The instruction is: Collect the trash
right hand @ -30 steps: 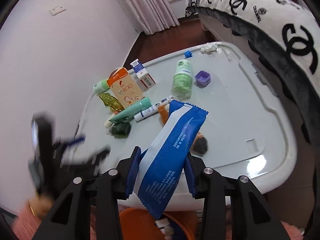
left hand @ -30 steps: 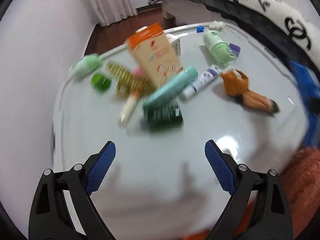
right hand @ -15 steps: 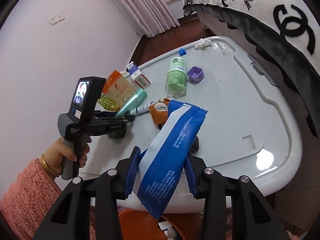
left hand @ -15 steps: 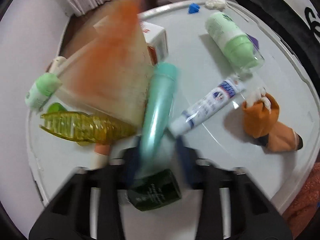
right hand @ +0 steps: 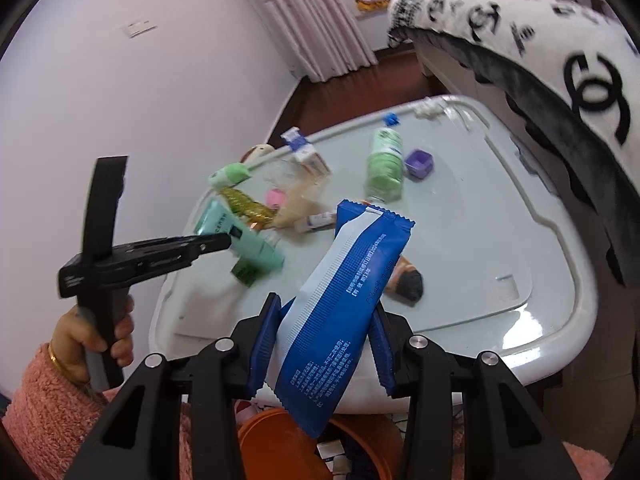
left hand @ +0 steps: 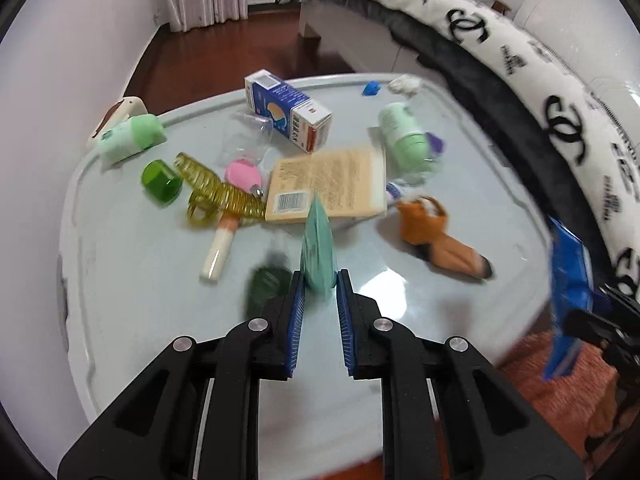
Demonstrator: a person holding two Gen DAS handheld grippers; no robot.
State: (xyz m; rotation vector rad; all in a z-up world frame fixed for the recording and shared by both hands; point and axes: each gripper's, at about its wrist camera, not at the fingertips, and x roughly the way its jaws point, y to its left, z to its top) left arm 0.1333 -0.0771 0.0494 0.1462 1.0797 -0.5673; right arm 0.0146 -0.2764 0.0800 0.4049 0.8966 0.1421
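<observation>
My left gripper is shut on a teal tube and holds it lifted above the pale table; its dark green cap hangs below. In the right wrist view the tube shows gripped by the left gripper. My right gripper is shut on a blue and white wrapper, held over the table's front edge above an orange bin. The wrapper also shows at the right edge of the left wrist view.
On the table lie a tipped cream carton, a blue and white box, a yellow hair clip, a green cap, green bottles, a toothpaste tube, an orange toy. A bed with a patterned blanket stands right.
My left gripper closed on the teal tube and lifted it back off the table. The orange carton tipped over flat. The right gripper still holds the wrapper.
</observation>
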